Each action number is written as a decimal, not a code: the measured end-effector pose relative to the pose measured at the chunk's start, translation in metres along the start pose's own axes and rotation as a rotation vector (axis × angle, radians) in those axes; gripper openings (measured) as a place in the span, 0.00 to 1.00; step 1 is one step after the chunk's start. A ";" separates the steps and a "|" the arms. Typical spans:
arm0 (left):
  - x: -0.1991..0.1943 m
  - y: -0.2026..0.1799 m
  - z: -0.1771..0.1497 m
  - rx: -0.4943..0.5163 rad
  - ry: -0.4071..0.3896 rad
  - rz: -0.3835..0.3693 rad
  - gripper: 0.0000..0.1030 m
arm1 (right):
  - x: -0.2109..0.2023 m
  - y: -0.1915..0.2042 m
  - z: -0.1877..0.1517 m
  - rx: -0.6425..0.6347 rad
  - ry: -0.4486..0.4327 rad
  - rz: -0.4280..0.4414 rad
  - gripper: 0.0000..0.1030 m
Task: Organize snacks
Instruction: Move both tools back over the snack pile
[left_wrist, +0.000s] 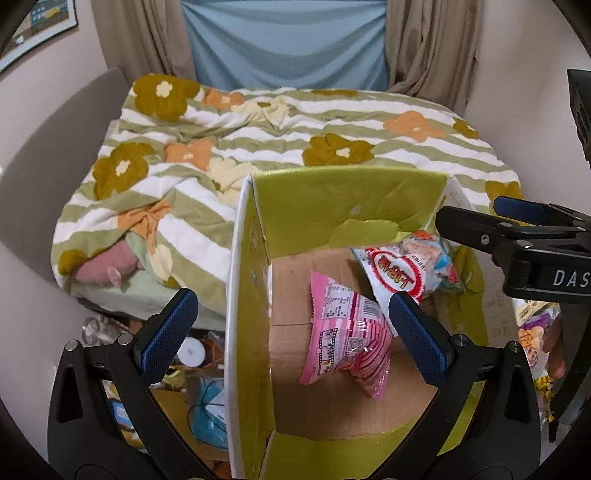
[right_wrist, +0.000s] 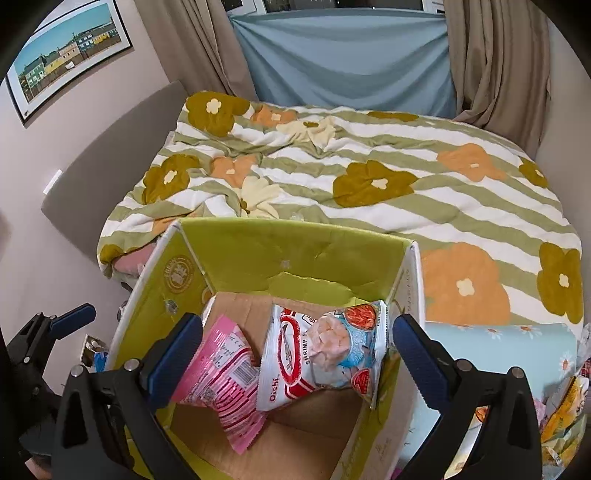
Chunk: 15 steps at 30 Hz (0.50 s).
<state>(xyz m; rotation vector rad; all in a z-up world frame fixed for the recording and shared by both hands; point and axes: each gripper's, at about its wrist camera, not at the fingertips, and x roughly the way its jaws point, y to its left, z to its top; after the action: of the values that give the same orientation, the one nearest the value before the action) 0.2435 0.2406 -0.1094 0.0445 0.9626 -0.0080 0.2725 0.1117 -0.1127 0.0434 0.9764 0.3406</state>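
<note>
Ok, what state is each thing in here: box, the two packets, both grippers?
Cardboard box: open, flaps up.
Pink packet: sealed, lying inside the box.
Shrimp packet: sealed, inside the box, resting against the pink one.
Left gripper: open, empty.
Right gripper: open, fingers clear of the shrimp packet.

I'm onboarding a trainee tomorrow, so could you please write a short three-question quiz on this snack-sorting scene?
1. True or false: the pink snack packet lies inside the cardboard box.
2. Which describes the right gripper? A) shut on the shrimp snack bag B) jaws open, holding nothing C) out of view
3. Fill in: the box stands in front of a bed with a ____-patterned quilt.

Key: 1 true; 2 B; 3 flower
</note>
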 end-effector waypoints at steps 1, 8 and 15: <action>-0.005 -0.001 0.001 0.004 -0.007 -0.002 1.00 | -0.006 0.001 0.001 0.003 -0.010 0.002 1.00; -0.039 -0.009 0.011 0.049 -0.057 -0.017 1.00 | -0.060 0.006 0.001 -0.004 -0.090 -0.033 1.00; -0.073 -0.041 0.005 0.076 -0.091 -0.060 1.00 | -0.119 -0.009 -0.018 0.004 -0.139 -0.089 1.00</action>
<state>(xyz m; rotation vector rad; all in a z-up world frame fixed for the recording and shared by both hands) 0.2047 0.1984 -0.0482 0.0846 0.8720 -0.1014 0.1994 0.0647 -0.0291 0.0265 0.8381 0.2504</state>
